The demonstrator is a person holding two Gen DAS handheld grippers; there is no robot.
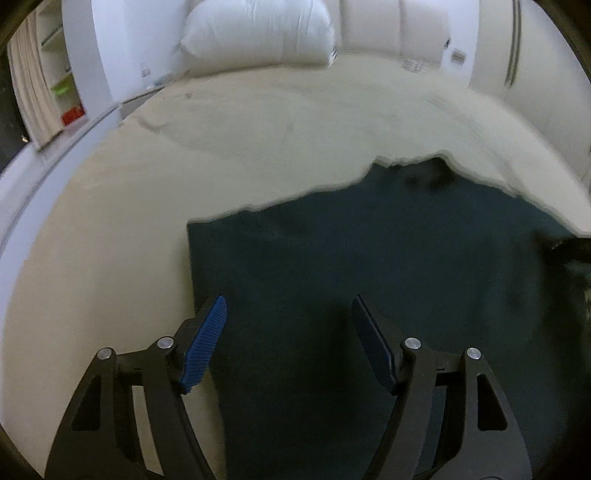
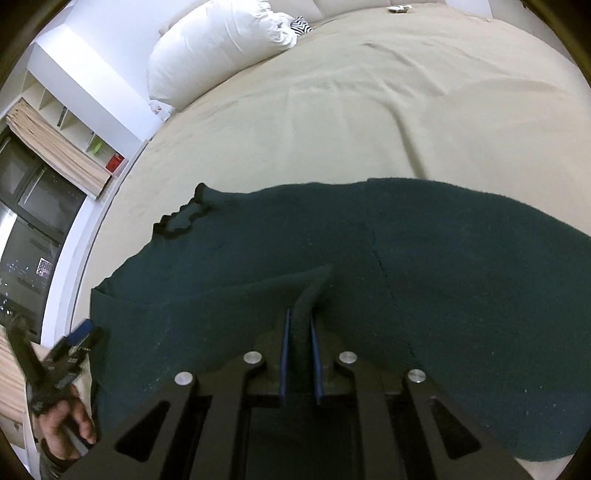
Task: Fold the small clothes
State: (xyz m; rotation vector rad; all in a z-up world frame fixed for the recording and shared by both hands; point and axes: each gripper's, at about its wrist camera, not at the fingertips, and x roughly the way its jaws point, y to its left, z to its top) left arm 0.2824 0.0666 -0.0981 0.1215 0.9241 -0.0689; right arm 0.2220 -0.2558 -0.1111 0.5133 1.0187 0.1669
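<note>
A dark green knitted garment (image 1: 369,258) lies spread flat on the beige bed sheet (image 1: 221,147), its neck opening (image 1: 432,173) at the far edge. My left gripper (image 1: 289,299) stands open just above the garment's near left edge, with cloth below the blue pads but none pinched. In the right wrist view the same garment (image 2: 461,277) fills the lower half. My right gripper (image 2: 299,315) is shut on a raised fold of its cloth, which stands up between the pads. The left gripper (image 2: 74,343) and the hand (image 2: 66,424) holding it show at the lower left, blurred.
A white pillow (image 1: 258,29) lies at the head of the bed, also the pillow (image 2: 214,48) at upper left. The bed sheet (image 2: 369,110) stretches bare beyond the garment. Shelves (image 2: 74,129) and a dark window (image 2: 26,240) stand past the bed's left side.
</note>
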